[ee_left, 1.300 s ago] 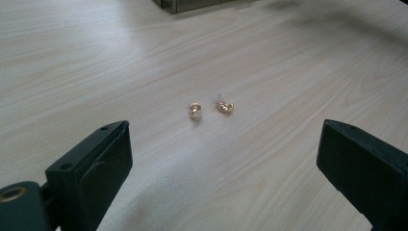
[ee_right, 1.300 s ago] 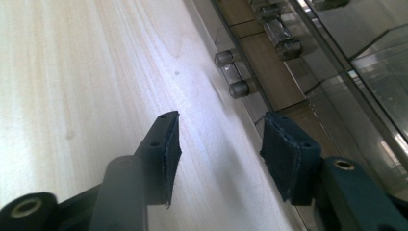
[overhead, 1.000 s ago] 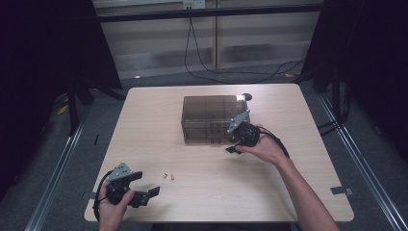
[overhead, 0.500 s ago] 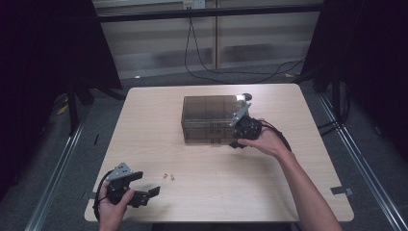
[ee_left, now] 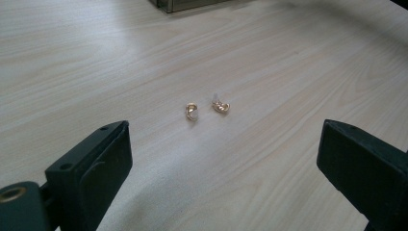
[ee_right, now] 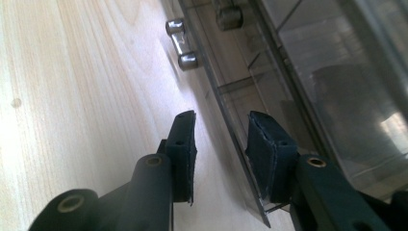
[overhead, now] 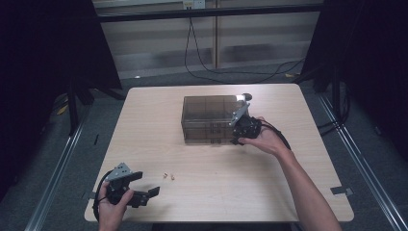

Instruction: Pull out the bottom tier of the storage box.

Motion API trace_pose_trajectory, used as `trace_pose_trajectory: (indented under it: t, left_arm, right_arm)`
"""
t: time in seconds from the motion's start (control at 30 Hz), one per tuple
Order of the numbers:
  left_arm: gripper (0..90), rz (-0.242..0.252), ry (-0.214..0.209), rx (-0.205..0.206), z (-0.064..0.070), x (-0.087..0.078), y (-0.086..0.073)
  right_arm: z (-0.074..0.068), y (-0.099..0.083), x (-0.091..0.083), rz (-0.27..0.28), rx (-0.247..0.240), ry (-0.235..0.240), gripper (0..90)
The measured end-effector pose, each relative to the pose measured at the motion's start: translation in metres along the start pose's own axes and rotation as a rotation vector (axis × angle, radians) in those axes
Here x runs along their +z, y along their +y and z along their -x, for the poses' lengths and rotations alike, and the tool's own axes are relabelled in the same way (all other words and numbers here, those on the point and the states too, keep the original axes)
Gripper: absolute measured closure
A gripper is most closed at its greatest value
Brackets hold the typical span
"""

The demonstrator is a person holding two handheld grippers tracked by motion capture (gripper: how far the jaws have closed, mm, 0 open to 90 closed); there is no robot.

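A smoky see-through drawer box [overhead: 209,115] stands at the middle of the wooden table [overhead: 288,183]. My right gripper [overhead: 237,137] is at its front right corner. In the right gripper view the right gripper [ee_right: 221,125] is open by a narrow gap, astride the thin edge of a clear drawer front [ee_right: 226,120]; that edge lies against the right pad [ee_right: 264,144]. A metal handle [ee_right: 180,45] sits farther along the front. Two small gold earrings [overhead: 168,176] lie near the table's front left. My left gripper [overhead: 150,195] stays wide open just short of the earrings [ee_left: 207,109].
A small dark round object [overhead: 247,96] sits behind the box's right end. Tape [overhead: 338,190] marks the table's right edge. Black cables [overhead: 231,72] trail on the floor beyond the table, and metal rails [overhead: 53,183] run along both sides.
The right gripper has moved slightly closer to the box's front right corner. The left gripper and the earrings have stayed in place.
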State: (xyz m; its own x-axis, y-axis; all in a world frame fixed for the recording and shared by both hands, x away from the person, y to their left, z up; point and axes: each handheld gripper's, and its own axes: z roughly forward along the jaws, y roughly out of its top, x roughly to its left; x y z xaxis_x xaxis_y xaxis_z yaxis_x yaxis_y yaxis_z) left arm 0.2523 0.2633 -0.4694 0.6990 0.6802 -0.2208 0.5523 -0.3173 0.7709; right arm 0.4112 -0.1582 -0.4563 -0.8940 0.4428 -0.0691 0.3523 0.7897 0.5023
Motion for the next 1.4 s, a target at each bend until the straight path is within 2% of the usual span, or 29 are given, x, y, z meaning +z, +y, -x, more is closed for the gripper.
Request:
trace_pose_trajectory:
  t: [0.2,0.37,0.43,0.57,0.67,0.97,1.0,1.4]
  left_arm:
    - [5.2,0.002,0.001,-0.003,0.000,-0.001,0.000]
    - [5.2,0.002,0.002,-0.004,0.000,-0.001,0.000]
    - [5.2,0.003,0.001,-0.005,0.000,-0.001,0.000]
    - [5.2,0.003,0.002,-0.004,-0.001,-0.001,0.000]
    - [5.2,0.001,0.005,-0.005,-0.001,-0.001,0.000]
    - [5.2,0.003,0.002,-0.008,-0.001,-0.001,0.000]
    - [5.2,0.002,0.004,-0.008,-0.001,-0.001,0.000]
    - [5.2,0.000,-0.003,-0.006,-0.001,0.000,0.000]
  right_arm:
    - [0.000,0.000,0.006,-0.019,-0.009,0.000,65.4]
    - [0.001,-0.002,0.008,-0.030,0.009,-0.009,69.3]
    - [0.001,-0.002,0.009,-0.032,-0.004,-0.006,69.4]
    - [0.002,-0.004,0.012,-0.047,-0.008,0.001,73.9]
    - [0.001,-0.005,0.012,-0.064,0.011,0.008,78.1]
    - [0.002,-0.006,0.012,-0.072,-0.027,0.017,79.6]
    - [0.000,-0.006,0.012,-0.081,-0.015,0.019,79.7]
    - [-0.003,-0.006,0.010,-0.093,-0.038,0.036,81.3]
